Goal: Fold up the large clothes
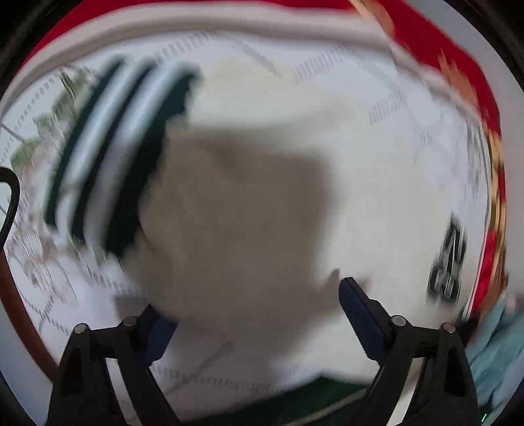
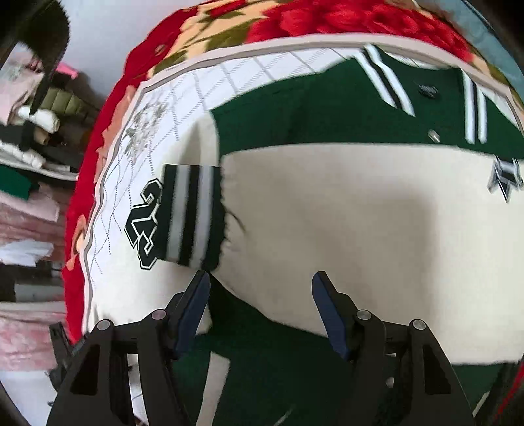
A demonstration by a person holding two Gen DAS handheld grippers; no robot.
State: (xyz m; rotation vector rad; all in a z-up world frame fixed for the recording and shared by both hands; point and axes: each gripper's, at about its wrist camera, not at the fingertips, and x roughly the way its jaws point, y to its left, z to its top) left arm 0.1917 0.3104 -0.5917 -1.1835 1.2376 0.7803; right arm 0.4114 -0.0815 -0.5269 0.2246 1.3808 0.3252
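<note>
A green and cream varsity jacket [image 2: 327,203] lies on a white quilted sheet [image 2: 170,108]. A cream sleeve with a green-and-white striped cuff [image 2: 193,213] is folded across the green body, next to a "22" patch [image 2: 144,222]. My right gripper [image 2: 260,288] is open and empty just above the cream sleeve's near edge. In the blurred left wrist view, my left gripper [image 1: 249,301] is open and empty over cream fabric [image 1: 249,196], with the striped cuff [image 1: 118,157] to the left.
A red floral blanket [image 2: 294,19] lies under the sheet and around it. Stacks of folded clothes [image 2: 29,196] stand at the left of the right wrist view. A light blue cloth [image 1: 497,354] shows at the right edge of the left wrist view.
</note>
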